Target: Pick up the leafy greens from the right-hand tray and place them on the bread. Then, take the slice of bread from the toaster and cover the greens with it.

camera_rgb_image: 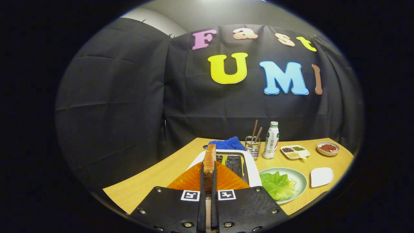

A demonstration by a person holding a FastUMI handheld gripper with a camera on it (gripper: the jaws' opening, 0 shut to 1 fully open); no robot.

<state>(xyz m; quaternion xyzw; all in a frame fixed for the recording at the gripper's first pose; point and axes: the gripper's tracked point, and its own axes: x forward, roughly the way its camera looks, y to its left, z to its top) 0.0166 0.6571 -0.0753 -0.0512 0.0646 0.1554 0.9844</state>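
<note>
My gripper is shut on a toasted slice of bread, held upright and edge-on between the two fingers. The slice hangs above the near left corner of the white toaster, whose dark slots lie just to its right. Under the fingers spreads a ribbed orange tray. To the right of the toaster, leafy greens lie on a pale green plate. Whether bread lies under the greens is hidden.
Behind the toaster are a blue cloth, a wire holder with sticks and a white bottle. Further right stand a divided dish of grains, a small bowl of red pieces and a white square dish.
</note>
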